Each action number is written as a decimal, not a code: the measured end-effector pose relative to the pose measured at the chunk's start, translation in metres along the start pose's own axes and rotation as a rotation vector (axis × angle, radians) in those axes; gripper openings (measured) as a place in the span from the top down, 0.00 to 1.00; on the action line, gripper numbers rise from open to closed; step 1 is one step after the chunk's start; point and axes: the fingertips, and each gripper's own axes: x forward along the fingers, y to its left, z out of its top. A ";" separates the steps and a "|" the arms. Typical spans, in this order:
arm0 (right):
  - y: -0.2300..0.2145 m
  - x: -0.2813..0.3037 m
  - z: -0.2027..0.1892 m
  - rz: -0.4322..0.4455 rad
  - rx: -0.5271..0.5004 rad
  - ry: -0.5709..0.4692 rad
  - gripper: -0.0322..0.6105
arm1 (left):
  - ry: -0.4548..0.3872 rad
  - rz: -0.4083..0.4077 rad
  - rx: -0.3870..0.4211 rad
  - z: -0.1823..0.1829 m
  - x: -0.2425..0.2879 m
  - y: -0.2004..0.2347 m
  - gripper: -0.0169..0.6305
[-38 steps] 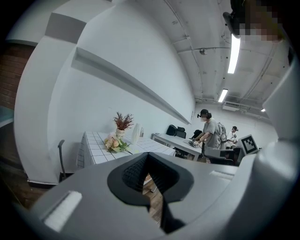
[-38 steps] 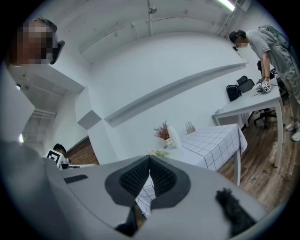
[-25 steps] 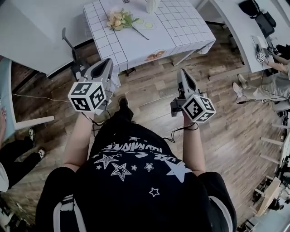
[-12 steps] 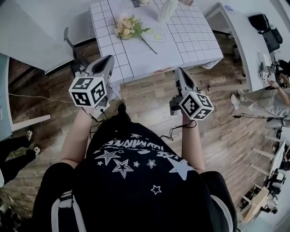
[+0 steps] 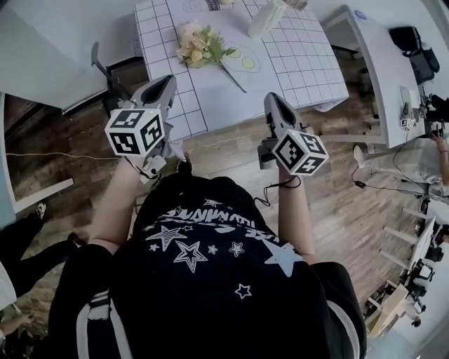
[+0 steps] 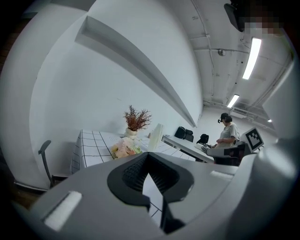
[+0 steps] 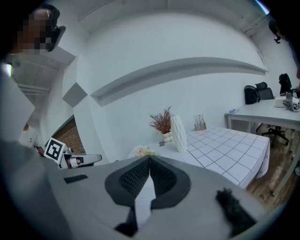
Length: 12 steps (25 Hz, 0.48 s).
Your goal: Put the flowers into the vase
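Nearest the person, the left hand-held gripper [image 5: 166,83] and the right hand-held gripper [image 5: 273,99] are both held out over the wooden floor, just short of the table [image 5: 309,70]. Each has its jaws closed together with nothing between them, so both would have to open before any pick. On the gridded cloth beyond lie the flowers [image 5: 195,49], one bunch on its side nearer the left gripper, with pale yellow and peach heads clustered at one end and a thin dark stem trailing toward the table's near edge. How many blooms make up the bunch is too small to tell. It is probably very light, with soft petals that crush or shed under pressure, while the stem looks slender and fairly stiff, so the sensible hold is on the stem just below the heads, gently, and never on the blossoms. Farther back stands the vase [image 5: 267,17], a single tall, white, ribbed piece, well apart from the bunch. It seems narrow and likely to tip if knocked, so the spare gripper may need to steady it. At the far end sits one pot of reddish dried sprigs [image 6: 136,119].
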 end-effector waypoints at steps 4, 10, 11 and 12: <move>-0.007 0.000 0.005 0.015 -0.012 0.014 0.93 | 0.006 0.008 -0.014 0.001 0.011 0.003 0.96; -0.044 0.014 0.005 0.045 -0.001 0.076 0.93 | 0.020 0.056 -0.020 -0.001 0.031 0.004 0.96; -0.049 0.020 0.005 0.064 0.001 0.088 0.93 | 0.019 0.067 -0.013 0.000 0.035 0.004 0.96; -0.052 0.028 0.006 0.085 -0.001 0.100 0.93 | 0.020 0.080 -0.006 0.002 0.039 0.004 0.96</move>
